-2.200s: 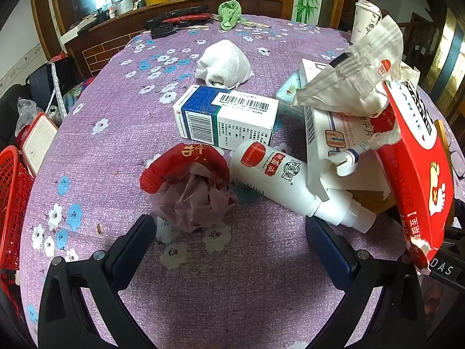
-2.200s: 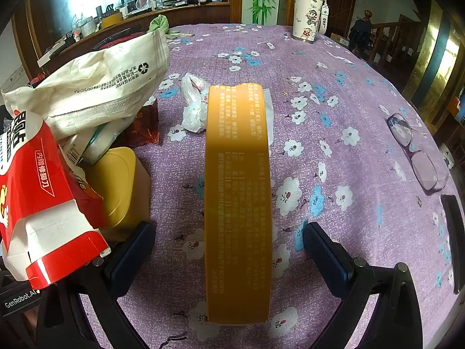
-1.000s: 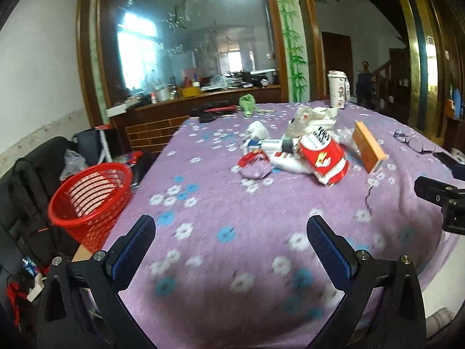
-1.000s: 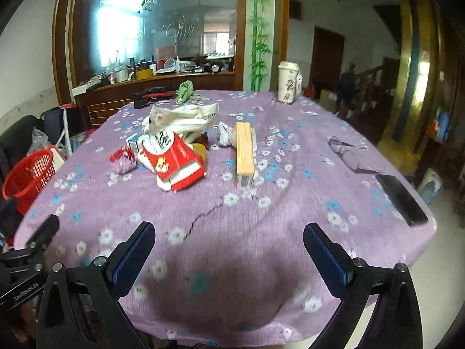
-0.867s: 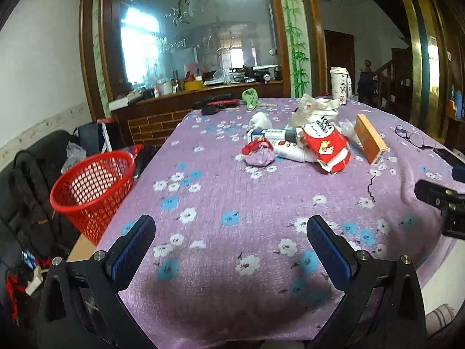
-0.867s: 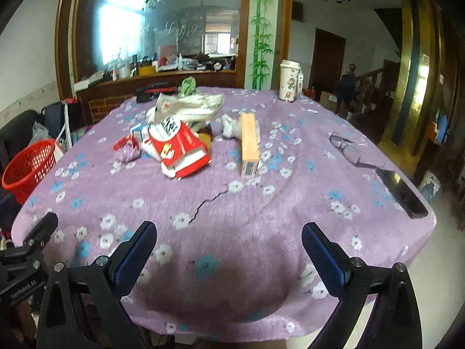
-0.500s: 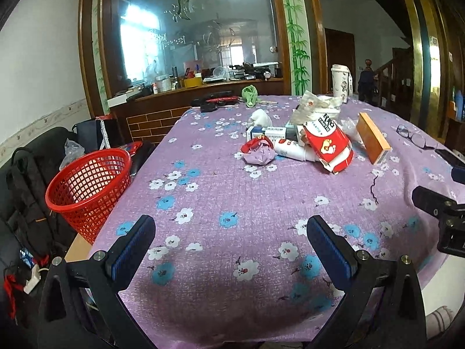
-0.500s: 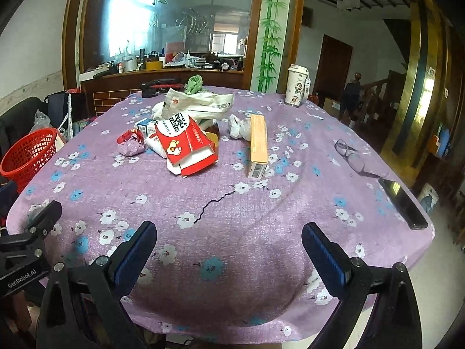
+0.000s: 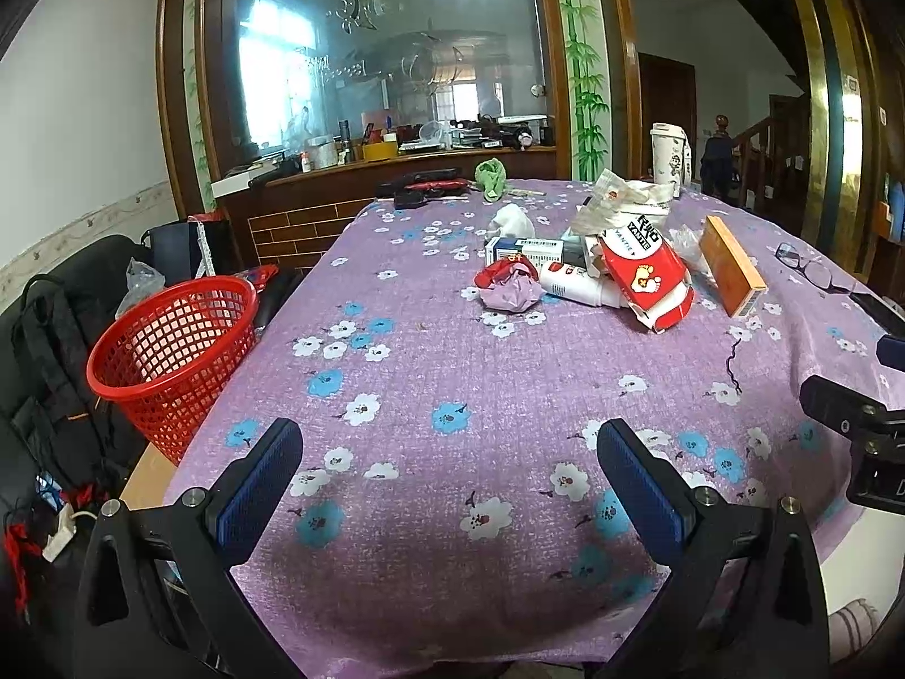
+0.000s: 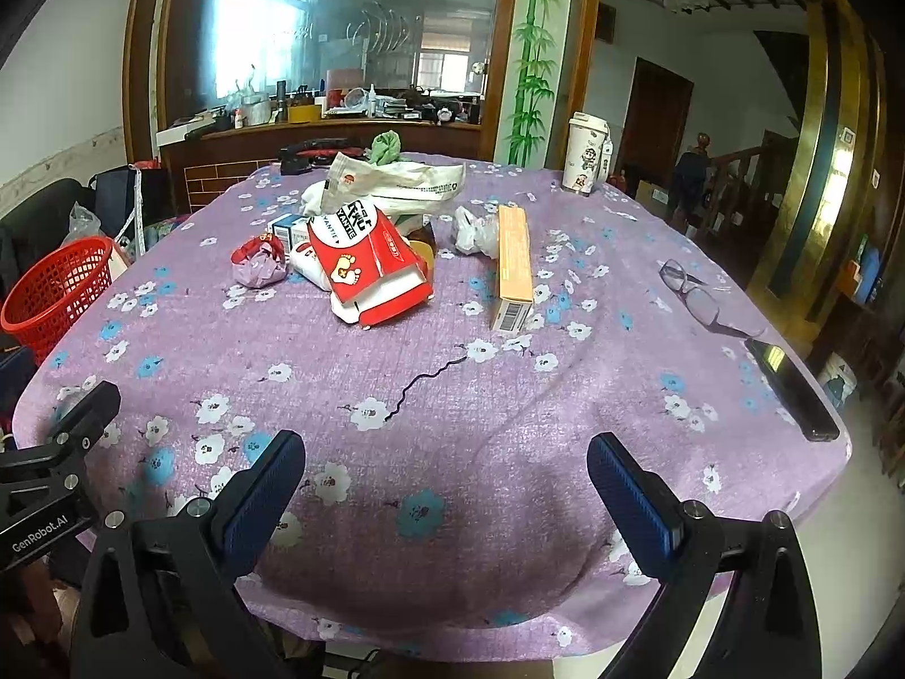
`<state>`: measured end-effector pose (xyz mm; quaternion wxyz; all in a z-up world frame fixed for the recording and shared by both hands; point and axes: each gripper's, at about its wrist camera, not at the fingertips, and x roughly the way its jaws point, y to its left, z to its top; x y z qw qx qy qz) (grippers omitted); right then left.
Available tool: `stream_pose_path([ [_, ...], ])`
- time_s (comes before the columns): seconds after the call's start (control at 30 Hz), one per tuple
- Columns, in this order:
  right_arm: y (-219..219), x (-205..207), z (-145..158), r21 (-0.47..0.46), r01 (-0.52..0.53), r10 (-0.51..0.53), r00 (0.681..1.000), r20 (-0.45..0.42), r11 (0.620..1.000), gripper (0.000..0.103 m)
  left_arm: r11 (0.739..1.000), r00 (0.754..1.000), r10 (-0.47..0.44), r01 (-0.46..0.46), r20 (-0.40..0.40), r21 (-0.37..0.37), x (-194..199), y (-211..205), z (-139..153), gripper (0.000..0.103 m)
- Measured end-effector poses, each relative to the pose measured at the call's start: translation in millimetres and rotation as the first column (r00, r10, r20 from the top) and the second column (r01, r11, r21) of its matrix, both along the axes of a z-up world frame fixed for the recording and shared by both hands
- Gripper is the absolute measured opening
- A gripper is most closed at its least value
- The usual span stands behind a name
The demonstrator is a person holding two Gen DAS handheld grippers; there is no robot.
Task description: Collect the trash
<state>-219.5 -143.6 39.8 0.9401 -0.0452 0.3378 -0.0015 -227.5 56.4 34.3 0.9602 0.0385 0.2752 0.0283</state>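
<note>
Left hand-held gripper [image 9: 449,478]: fingers spread wide, nothing between them, over the near edge of the tabletop [image 9: 452,385].
Right hand-held gripper [image 10: 447,478]: also spread and empty, at the near edge.
Trash: a heap near the middle of the tabletop, well apart from both grippers.
Only in the left view: the whole red basket [image 9: 169,351] beside the left edge of the tabletop, off it and lower down; a black backpack [image 9: 51,351] next to it.
Only in the right view: the barcode end of the orange box [image 10: 513,266]; a dark phone [image 10: 792,390] at the right edge; the marking "GenRobot.AI" on the other gripper's body at lower left.
Seen in both: glasses [image 10: 693,288] toward the right edge; a white cup [image 10: 588,153] at the far edge.
Readable writing: "YANTIE" on the red-and-white packet [image 10: 370,260], which also bears a foot drawing; larger letters above it are unclear.
Hard to make out: the crumpled red-and-pink wad [image 9: 509,288]; print on the white bottle [image 9: 577,288]; the blue-and-white box [image 9: 523,249] is partly covered by the heap.
Cut off: in the right view the basket is cropped at the left.
</note>
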Motion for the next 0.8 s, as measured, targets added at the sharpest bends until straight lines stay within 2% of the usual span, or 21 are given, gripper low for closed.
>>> stream_pose_path([
  [0.8, 1.2, 0.8, -4.6, 0.003, -0.001, 0.001, 1.000, -0.021, 1.000, 0.101, 1.000, 1.000, -0.013, 0.013, -0.021, 0.009, 0.6, -2.8, -5.9, 0.103],
])
